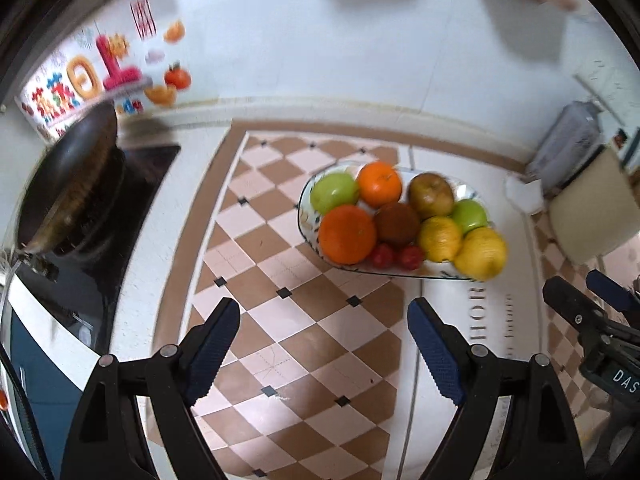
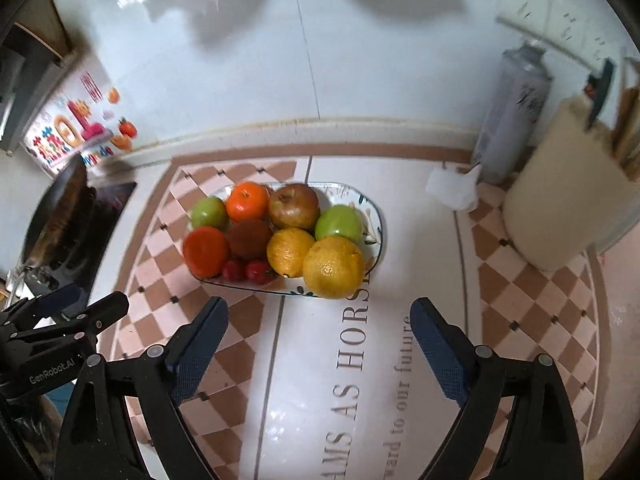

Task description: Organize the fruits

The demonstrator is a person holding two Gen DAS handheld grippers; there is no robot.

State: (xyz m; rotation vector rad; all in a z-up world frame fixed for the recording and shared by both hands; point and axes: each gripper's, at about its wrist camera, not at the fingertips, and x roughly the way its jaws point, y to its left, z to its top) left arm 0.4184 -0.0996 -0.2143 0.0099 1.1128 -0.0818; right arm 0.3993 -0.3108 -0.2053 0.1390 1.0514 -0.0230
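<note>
- Two grippers, both spread wide and empty: left gripper (image 1: pixel 324 356) and right gripper (image 2: pixel 318 354) hang above the patterned mat (image 1: pixel 280 340), short of the plate (image 2: pixel 376 216).
- All visible fruit sits on that plate: big yellow citrus (image 2: pixel 333 267) at the near right rim, smaller yellow one (image 2: pixel 289 251), two green apples (image 2: pixel 209 213), oranges, a brownish apple (image 2: pixel 294 206), two small red fruits (image 2: pixel 258 271).
- Reads as near done; nothing loose on the mat in either view.
- Big citrus overhangs the rim, so a roll-off looks possible. If tidying, I'd nudge it inward from the near side.
- Come down straight, pads either side, close slowly.
- Keep clear of the wok (image 1: pixel 72 184) on the left.
</note>
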